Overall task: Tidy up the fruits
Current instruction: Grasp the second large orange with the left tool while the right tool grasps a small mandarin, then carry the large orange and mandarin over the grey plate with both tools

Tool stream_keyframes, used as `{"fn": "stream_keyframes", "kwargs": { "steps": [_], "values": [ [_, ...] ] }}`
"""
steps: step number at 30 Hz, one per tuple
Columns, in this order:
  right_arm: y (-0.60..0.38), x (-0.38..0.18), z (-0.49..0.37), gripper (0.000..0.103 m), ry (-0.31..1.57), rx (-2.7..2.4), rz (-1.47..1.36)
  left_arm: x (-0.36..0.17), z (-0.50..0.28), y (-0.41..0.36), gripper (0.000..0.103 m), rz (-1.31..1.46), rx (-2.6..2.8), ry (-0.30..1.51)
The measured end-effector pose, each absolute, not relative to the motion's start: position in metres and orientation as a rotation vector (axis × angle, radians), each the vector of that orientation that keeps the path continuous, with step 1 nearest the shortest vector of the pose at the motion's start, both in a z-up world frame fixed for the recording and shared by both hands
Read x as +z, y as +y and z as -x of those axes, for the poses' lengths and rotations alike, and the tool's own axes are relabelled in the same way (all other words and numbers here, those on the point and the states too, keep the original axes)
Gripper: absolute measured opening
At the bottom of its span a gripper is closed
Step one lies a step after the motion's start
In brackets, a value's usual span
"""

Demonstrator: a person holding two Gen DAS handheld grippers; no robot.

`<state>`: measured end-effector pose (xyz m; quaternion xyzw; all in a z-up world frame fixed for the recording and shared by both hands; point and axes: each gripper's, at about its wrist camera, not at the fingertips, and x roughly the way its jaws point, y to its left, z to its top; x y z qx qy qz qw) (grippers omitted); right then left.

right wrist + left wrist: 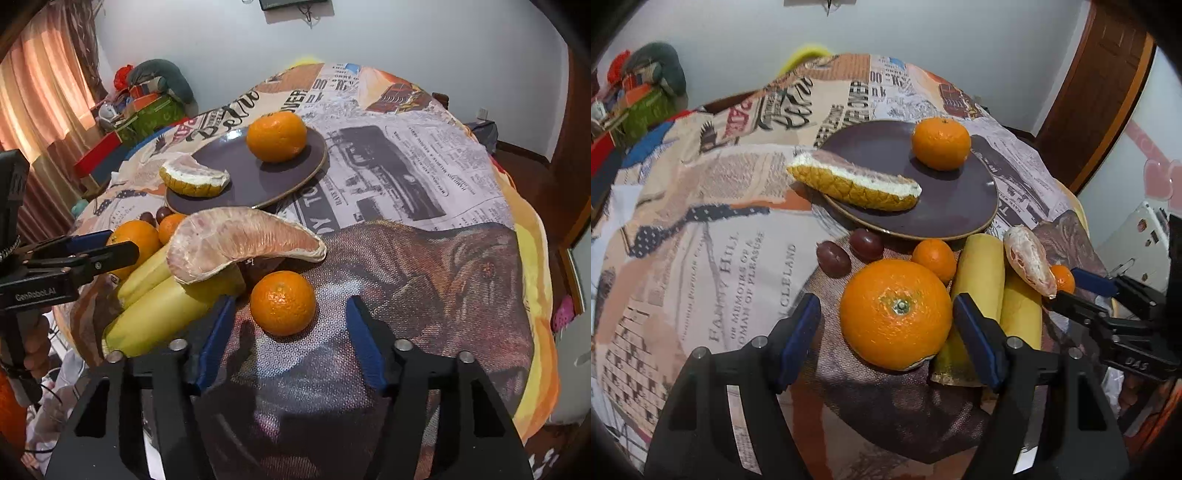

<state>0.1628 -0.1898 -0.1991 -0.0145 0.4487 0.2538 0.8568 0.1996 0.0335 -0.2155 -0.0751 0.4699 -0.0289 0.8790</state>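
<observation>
Left gripper point(886, 317) jaws gape around big orange point(895, 314).

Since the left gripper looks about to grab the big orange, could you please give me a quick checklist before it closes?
1. Left gripper open: ok, jaws spread wide.
2. Big orange between the jaws: ok, a visible gap on its left side.
3. Right jaw free of the bananas: not ok, it sits right against them and the orange.
4. Plate has room: ok, it holds only one orange and a pomelo slice, which overhangs the rim.
5. Right gripper out of the way: ok, open over a small orange beyond the bananas.
6. Grapes clear of the path: cannot tell.
</observation>
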Motion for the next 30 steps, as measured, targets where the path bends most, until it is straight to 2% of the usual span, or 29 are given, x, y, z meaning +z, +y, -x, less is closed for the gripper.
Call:
{"fn": "stream_keyframes", "kwargs": {
  "steps": [2, 7, 9, 10, 11, 13, 20, 30],
  "values": [
    [-0.19, -0.202, -0.165, 0.051, 0.948, 0.529, 0.03, -0.217, -0.2, 0.032, 0.075, 0.149, -0.06, 0.97],
    [-0.191, -0.202, -0.167, 0.05, 0.944, 0.53, 0.015, -0.22, -0.207, 0.033, 0.074, 0.162, -0.062, 0.971],
    [-0.19, -0.201, -0.166, 0.05, 0.943, 0.537, 0.02, -0.222, -0.209, 0.034, 0.069, 0.173, -0.069, 0.977],
    [-0.188, -0.201, -0.167, 0.046, 0.942, 0.538, 0.023, -0.223, -0.21, 0.033, 0.065, 0.179, -0.079, 0.982],
    [-0.187, -0.201, -0.167, 0.038, 0.942, 0.54, 0.028, -0.223, -0.21, 0.033, 0.065, 0.18, -0.078, 0.983],
    [-0.185, -0.201, -0.168, 0.035, 0.944, 0.546, 0.036, -0.222, -0.21, 0.031, 0.064, 0.169, -0.075, 0.983],
    [-0.186, -0.193, -0.164, 0.035, 0.93, 0.55, 0.017, -0.212, -0.201, 0.036, 0.064, 0.177, -0.062, 0.977],
    [-0.18, -0.162, -0.165, 0.035, 0.844, 0.566, 0.022, -0.174, -0.192, 0.04, 0.064, 0.176, -0.056, 0.87]
  ]
}}
